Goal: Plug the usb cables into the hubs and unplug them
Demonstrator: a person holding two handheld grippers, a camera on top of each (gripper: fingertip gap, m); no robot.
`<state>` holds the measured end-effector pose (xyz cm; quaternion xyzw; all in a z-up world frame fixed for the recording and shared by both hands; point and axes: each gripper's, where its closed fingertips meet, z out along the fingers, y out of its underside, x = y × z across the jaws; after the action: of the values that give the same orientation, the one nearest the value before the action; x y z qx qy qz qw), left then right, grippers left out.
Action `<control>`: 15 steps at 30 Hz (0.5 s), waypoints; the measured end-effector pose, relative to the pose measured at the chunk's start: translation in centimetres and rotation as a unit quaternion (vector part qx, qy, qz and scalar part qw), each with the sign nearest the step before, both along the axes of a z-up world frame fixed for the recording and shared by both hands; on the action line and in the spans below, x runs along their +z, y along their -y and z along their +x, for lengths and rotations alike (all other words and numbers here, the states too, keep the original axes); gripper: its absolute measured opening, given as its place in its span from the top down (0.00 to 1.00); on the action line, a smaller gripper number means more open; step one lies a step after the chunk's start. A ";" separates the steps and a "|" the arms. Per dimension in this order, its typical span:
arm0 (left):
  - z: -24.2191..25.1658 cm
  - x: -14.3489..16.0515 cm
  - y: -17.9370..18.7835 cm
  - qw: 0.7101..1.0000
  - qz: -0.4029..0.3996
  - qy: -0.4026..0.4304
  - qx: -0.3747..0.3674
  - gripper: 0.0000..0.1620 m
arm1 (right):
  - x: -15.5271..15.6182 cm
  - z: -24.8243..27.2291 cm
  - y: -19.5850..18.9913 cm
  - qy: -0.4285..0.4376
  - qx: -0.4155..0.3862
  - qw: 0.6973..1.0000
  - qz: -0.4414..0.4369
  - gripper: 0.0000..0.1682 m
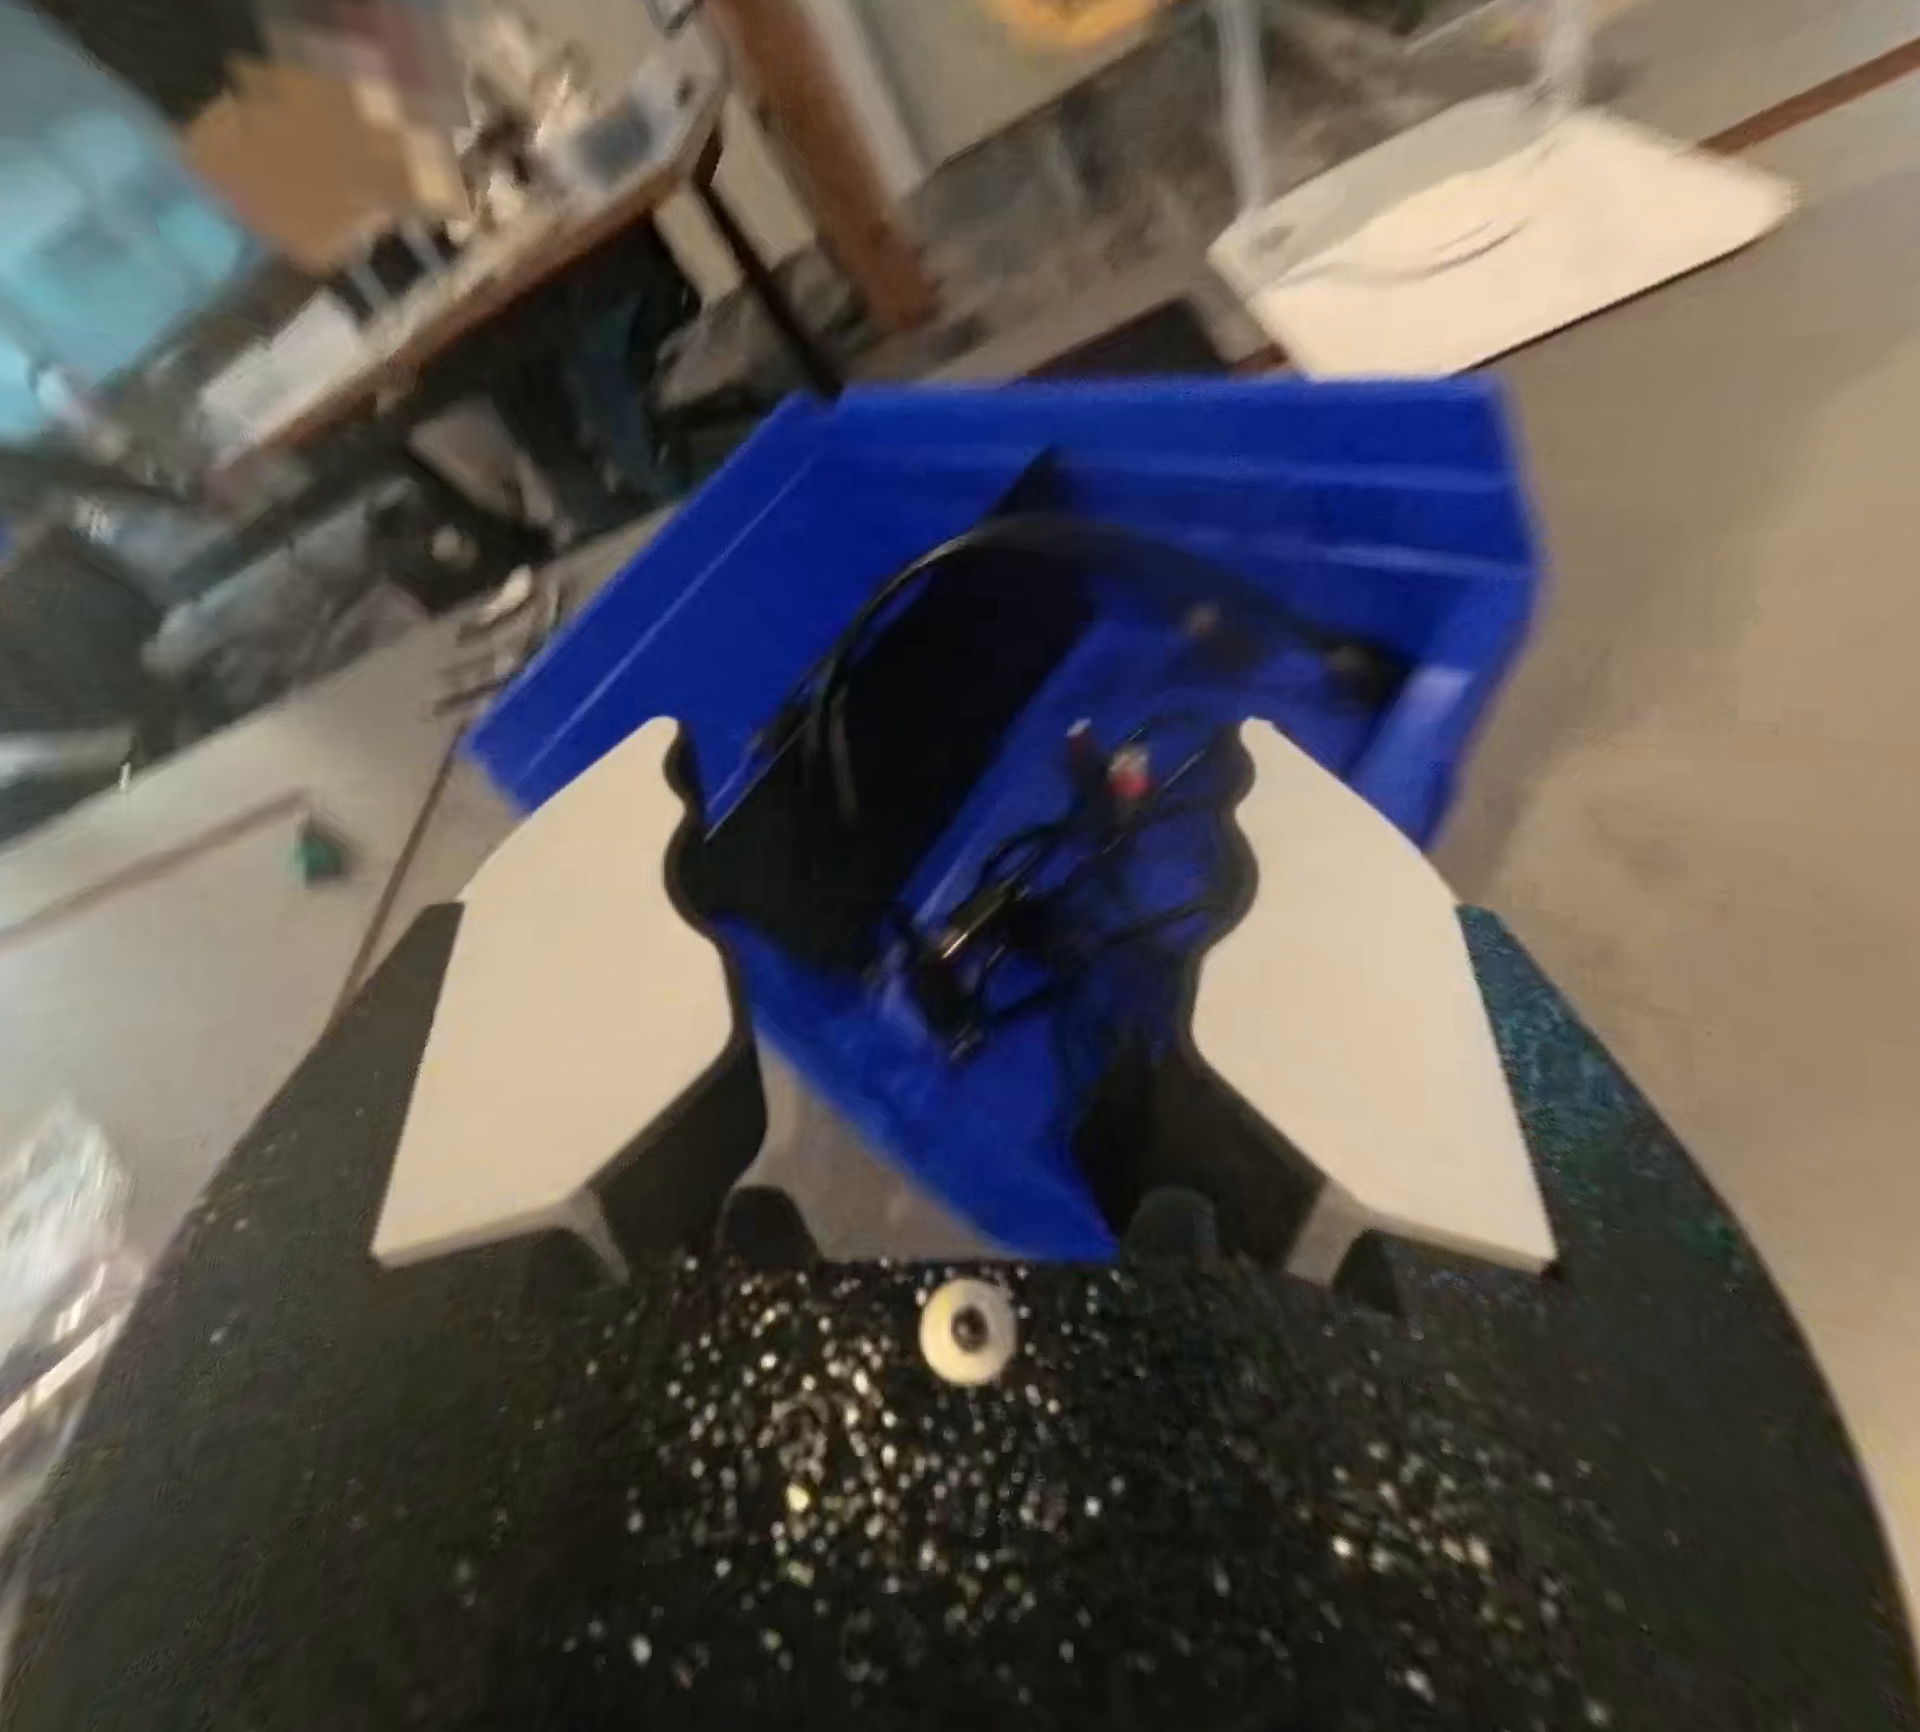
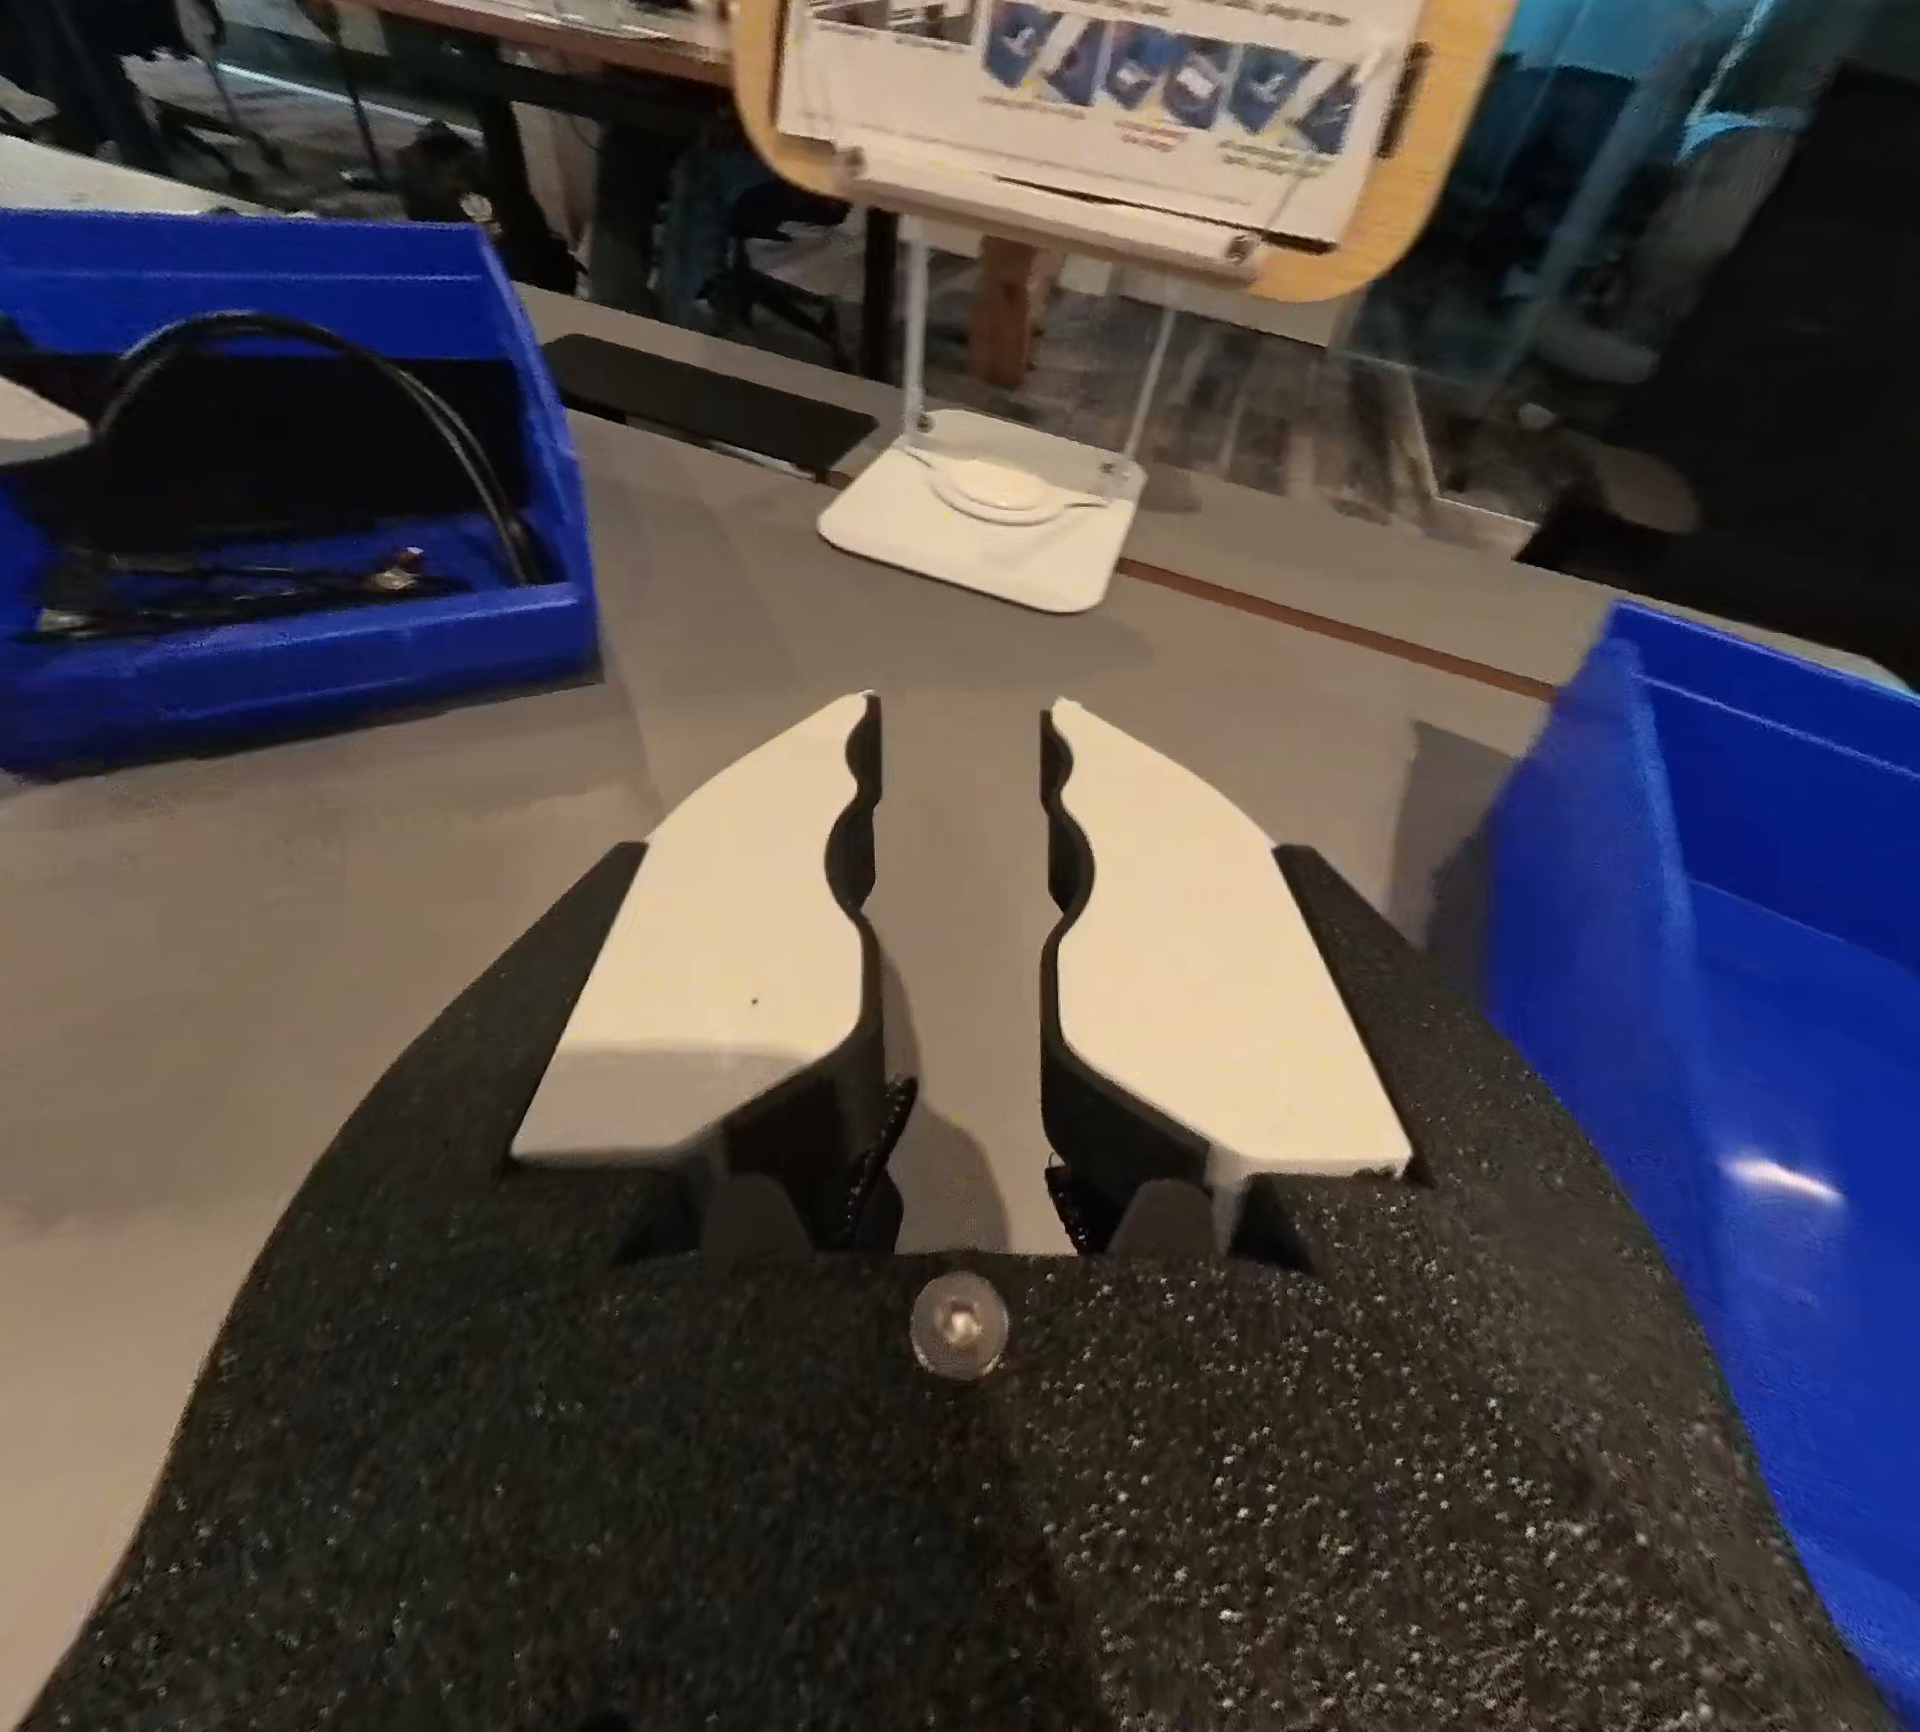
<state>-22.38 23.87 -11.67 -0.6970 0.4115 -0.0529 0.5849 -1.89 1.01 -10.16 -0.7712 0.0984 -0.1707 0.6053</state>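
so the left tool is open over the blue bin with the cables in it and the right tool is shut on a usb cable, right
Not quite. The left tool is indeed open over the blue bin with the black cables in it. But the right tool holds no USB cable: the right wrist view shows its fingers apart with only the bare grey table between them.

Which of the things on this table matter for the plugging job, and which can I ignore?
Part of the job:
- left blue bin, under the open left tongs
- black cables lying in it
- black block beside them, probably a hub
- open, empty right tongs

Just lying about:
- right blue bin, nothing visible inside
- instruction board on its white stand
- black pad
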 end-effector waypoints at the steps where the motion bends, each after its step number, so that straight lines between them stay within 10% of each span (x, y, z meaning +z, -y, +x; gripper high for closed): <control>1: -1.4 -0.6 -1.1 1.000 -0.023 -0.001 0.021 0.39 | -0.5 -0.7 -1.0 0.003 0.009 1.000 -0.005 0.83; 8: -3.9 -4.0 -3.1 0.982 -0.182 0.019 0.048 0.24 | -3.4 -3.7 -6.3 0.047 0.045 0.998 -0.023 0.84; 15: -9.4 -5.2 -6.4 0.971 -0.147 -0.088 0.164 0.35 | -4.6 -3.1 -6.1 0.044 0.019 0.998 -0.026 0.85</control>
<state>-31.77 30.26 -16.84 -0.8353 0.3291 0.0459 0.4379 -4.94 7.15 -14.74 -0.7802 0.0521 -0.1956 0.5918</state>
